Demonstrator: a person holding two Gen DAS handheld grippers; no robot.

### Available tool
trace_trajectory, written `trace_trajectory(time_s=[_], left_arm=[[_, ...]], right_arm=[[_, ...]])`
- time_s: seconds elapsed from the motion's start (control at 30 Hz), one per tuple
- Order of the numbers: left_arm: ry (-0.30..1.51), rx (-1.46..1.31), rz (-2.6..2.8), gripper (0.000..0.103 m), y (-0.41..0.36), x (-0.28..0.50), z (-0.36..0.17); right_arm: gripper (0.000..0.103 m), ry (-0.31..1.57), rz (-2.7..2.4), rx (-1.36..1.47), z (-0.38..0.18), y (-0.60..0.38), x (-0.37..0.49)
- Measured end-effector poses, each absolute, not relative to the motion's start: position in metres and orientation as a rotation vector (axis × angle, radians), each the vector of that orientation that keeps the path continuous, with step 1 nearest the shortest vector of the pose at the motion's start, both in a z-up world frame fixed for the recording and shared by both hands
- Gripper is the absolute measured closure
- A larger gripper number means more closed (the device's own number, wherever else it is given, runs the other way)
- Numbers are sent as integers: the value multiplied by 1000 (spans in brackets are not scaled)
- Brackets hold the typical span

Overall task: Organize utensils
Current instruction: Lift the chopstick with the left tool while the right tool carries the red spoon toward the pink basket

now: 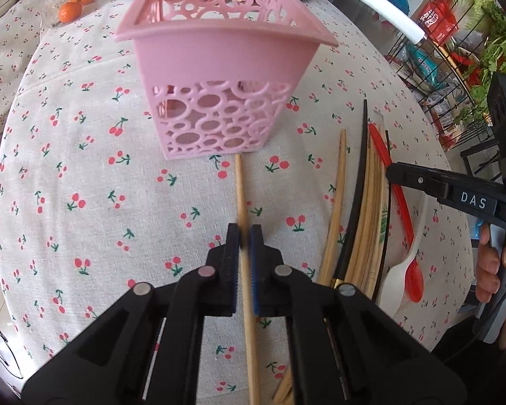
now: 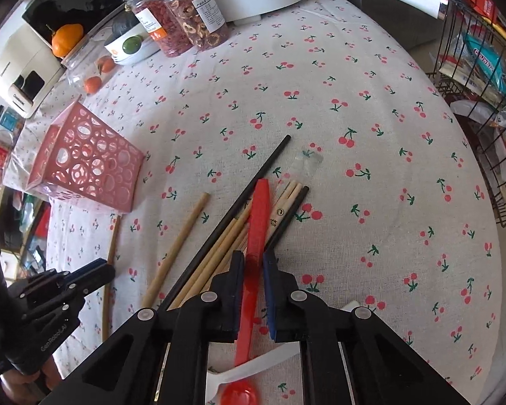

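Now | left gripper [image 1: 245, 236] fingers clamped on wooden chopstick [image 1: 240, 185], long axis 12–6, pink basket [image 1: 219, 67] at 12 | right gripper [image 2: 253, 260] fingers pinching red spoon [image 2: 257, 222] handle, basket at 10

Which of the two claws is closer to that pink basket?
Left. The left claw grips a bamboo chopstick just in front of the pink basket; the right claw is off beside it, on the red spoon.
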State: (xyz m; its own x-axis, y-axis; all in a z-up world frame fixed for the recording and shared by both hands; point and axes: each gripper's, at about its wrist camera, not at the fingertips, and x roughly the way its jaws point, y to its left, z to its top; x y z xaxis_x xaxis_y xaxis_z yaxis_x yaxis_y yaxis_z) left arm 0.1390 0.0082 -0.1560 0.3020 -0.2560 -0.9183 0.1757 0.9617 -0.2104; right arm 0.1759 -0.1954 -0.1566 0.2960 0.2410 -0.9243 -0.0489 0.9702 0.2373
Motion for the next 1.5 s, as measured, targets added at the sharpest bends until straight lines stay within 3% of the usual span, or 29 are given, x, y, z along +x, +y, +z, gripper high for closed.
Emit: trace_trajectory(time_s=[0.03, 0.3, 0.37, 0.43, 0.47, 0.57, 0.6, 0.63, 0.9, 1.5], left_arm=[[1221, -78, -289, 96, 8, 137, -153], [1113, -82, -330, 96, 31, 111, -113], [1111, -93, -336, 96, 35, 108, -110], [1112, -101, -333, 96, 34, 108, -111], [1115, -106, -332, 96, 35, 108, -111], [1121, -119, -326, 96, 35, 108, -113], [1122, -121, -326, 96, 35, 107, -113], [1122, -122, -327, 96, 34, 106, -112], [1033, -141, -329, 96, 43, 97, -87], [496, -158, -268, 97, 65, 73, 38]], right_arm=[[97, 1250, 196, 185, -155, -196, 174], [97, 1156, 237, 179, -127, -202, 147], [90, 1191, 238, 186, -133, -203, 148], [66, 1230, 235, 186, -142, -201, 150], [65, 1244, 239, 175, -147, -199, 152], [68, 1292, 250, 122, -161, -188, 156], [75, 1271, 251, 97, -159, -186, 155], [93, 1280, 264, 84, -160, -183, 155], [93, 1168, 279, 102, -134, -185, 141], [93, 626, 334, 242, -10, -183, 118]])
